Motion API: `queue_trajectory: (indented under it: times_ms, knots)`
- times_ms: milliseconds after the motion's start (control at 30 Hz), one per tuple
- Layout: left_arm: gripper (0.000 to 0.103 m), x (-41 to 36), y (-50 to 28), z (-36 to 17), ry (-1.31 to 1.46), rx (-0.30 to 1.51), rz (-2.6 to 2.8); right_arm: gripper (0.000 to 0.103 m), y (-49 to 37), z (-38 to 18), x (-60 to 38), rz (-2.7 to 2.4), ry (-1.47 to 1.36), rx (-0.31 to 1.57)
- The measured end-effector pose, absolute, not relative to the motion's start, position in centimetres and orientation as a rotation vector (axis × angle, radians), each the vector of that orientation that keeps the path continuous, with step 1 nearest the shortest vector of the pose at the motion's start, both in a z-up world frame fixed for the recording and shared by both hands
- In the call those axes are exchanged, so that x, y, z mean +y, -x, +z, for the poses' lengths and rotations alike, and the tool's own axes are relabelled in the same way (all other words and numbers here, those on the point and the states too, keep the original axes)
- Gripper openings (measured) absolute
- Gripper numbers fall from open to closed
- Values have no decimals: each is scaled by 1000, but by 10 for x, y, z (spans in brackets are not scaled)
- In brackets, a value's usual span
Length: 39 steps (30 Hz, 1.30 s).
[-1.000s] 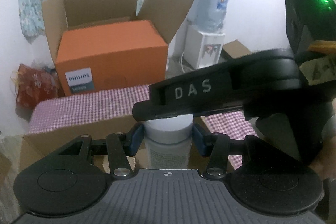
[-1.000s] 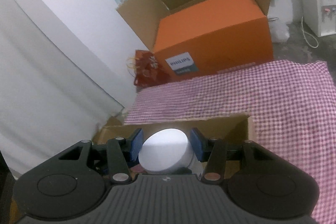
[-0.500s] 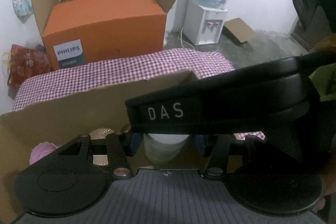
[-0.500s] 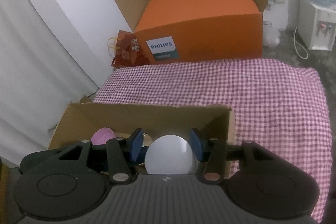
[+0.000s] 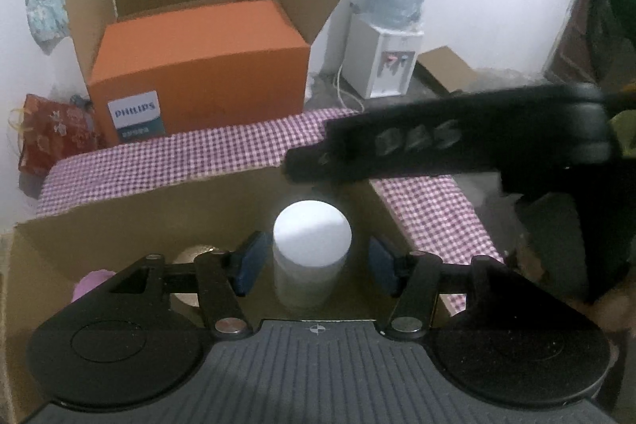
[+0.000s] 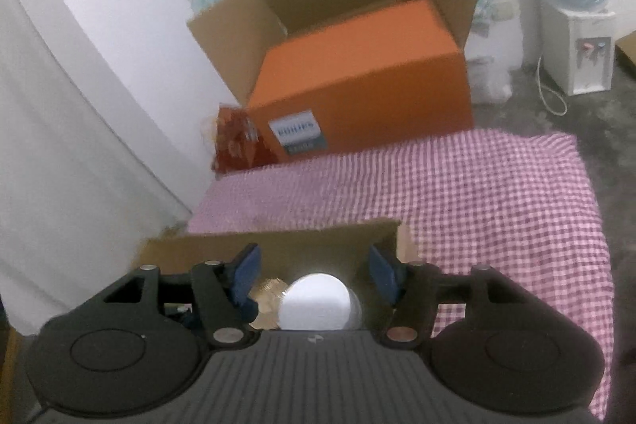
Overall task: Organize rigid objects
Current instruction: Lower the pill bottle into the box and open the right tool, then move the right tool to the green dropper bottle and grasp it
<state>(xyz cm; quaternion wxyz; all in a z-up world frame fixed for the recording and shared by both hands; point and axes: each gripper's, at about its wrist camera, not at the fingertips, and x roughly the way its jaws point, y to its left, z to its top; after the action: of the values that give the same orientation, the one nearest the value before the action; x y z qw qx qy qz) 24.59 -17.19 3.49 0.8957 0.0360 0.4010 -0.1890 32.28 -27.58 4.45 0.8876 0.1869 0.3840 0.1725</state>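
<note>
White-lidded jar (image 5: 311,257) is sitting upright inside the cardboard box (image 5: 131,225) now, so I'd say this drop is basically done. My left gripper (image 5: 314,265) has just been opening, and its blue pads (image 5: 248,263) stand clear of the jar on both sides, nothing pinched. Same story on my right gripper (image 6: 314,279): jaws have just spread, and the jar's white lid (image 6: 316,301) shows low between them with gaps either side. From the left view the right gripper (image 5: 457,146) is a blurry black bar hanging over the box's far right corner. Other stuff already in the box: a gold round thing (image 6: 270,291) just left of the jar and something pink (image 5: 89,285) further left. Can't tell if more is waiting outside the frame, since the checked cloth (image 6: 477,193) beyond the box looks bare. Room-wise, the box's back wall (image 6: 278,245) stands close behind the jar, so I'd guess lifting straight up is the safe exit. Further off there's the orange carton (image 5: 198,66), well apart, then the water dispenser (image 5: 381,62) by the wall.
</note>
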Motion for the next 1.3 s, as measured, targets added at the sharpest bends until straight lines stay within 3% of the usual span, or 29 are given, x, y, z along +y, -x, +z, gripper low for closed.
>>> queue_trajectory:
  times_ms: [100,267,433,567,900,1300]
  knots:
    - [58,-165,-233,47,-78,804,-393,65,-304,61,-284,352,-423,747]
    - [59,-153,-196,73,-125,750,-393,75,-252,90,-282,306,-366,636]
    - [60,-135,-148,98,-134,678,-390,96,-196,106,-276,286,-355,570]
    - [62,-115,-112,110,-98,642,-397,103,-150,114,-262,283,-322,506]
    - [63,-78,-54,102,-75,637,-310,103,-65,104,-236,329,-408,483]
    - [63,-44,-12,62,-61,697,-246,103,-35,78,-197,383,-449,613]
